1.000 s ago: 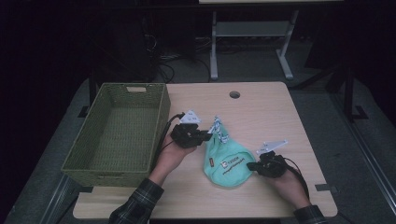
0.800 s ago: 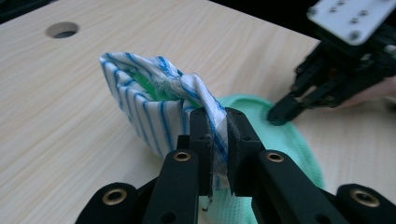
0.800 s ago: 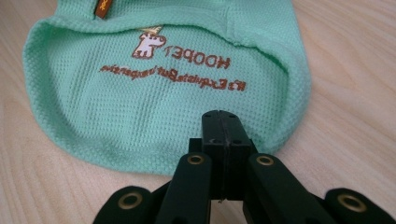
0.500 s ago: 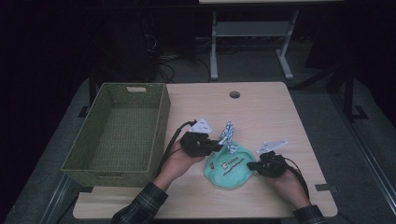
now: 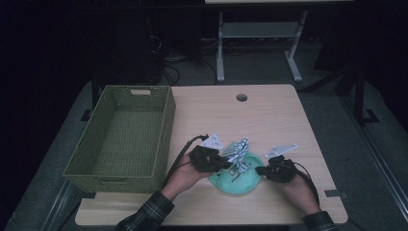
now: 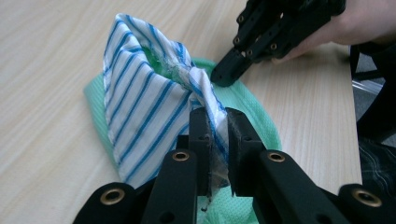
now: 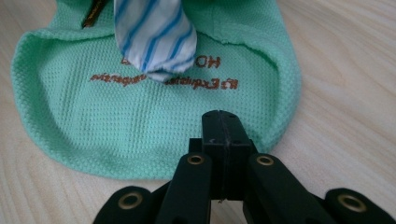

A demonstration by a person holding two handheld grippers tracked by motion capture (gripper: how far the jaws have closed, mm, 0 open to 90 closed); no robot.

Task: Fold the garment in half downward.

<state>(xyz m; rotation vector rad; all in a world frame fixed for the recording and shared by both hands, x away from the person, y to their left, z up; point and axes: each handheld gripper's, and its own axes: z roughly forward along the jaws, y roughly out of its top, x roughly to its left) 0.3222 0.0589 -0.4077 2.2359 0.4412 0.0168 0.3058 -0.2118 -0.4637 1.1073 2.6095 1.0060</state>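
Note:
A white cloth with blue stripes [image 6: 140, 107] is bunched up and pinched between the jaws of my left gripper [image 6: 219, 126]. It hangs over a mint-green knitted cloth [image 7: 116, 126] with brown lettering that lies flat on the wooden table [image 5: 250, 115]. In the high view the striped cloth [image 5: 239, 150] stands above the green cloth [image 5: 240, 180], with the left gripper [image 5: 226, 162] at its left. My right gripper [image 7: 223, 126] has its jaws pressed together, tips down at the green cloth's near edge. I see no fabric between them.
A green woven basket [image 5: 166, 130] stands at the table's left, its inside bare. A round cable hole [image 5: 241, 97] sits near the far edge. Grey plates top both grippers and cables trail from them. Beyond the table are a dark floor and a metal stand.
My left gripper has carried the striped cloth to the right and down, over the green cloth. The right gripper has stayed where it was.

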